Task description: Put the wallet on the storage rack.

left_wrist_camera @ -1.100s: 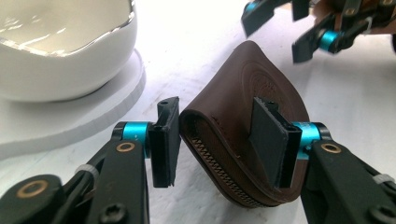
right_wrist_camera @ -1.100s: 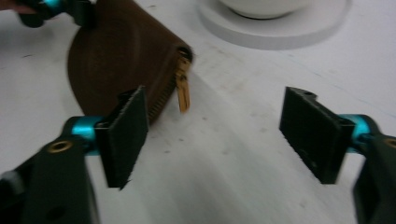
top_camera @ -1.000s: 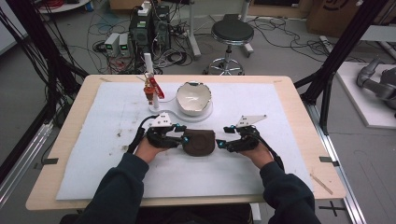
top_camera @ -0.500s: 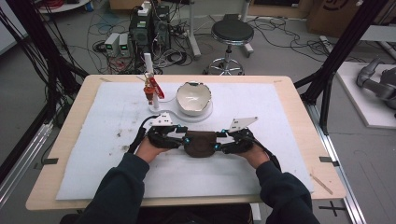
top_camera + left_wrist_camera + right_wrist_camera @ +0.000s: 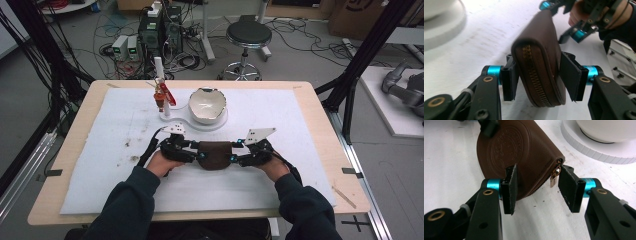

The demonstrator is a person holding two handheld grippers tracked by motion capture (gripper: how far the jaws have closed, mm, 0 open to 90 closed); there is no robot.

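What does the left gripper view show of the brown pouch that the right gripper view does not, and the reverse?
Left gripper view: the zipper teeth along the edge of the pouch. Right gripper view: a round stamped emblem on its face, and the metal zipper pull. Both: the brown pouch and the white table cover.

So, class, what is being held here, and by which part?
The brown zip pouch: left hand-held gripper, jaws just closing, clamps its zipped end; right hand-held gripper pinches the end with the zip pull.
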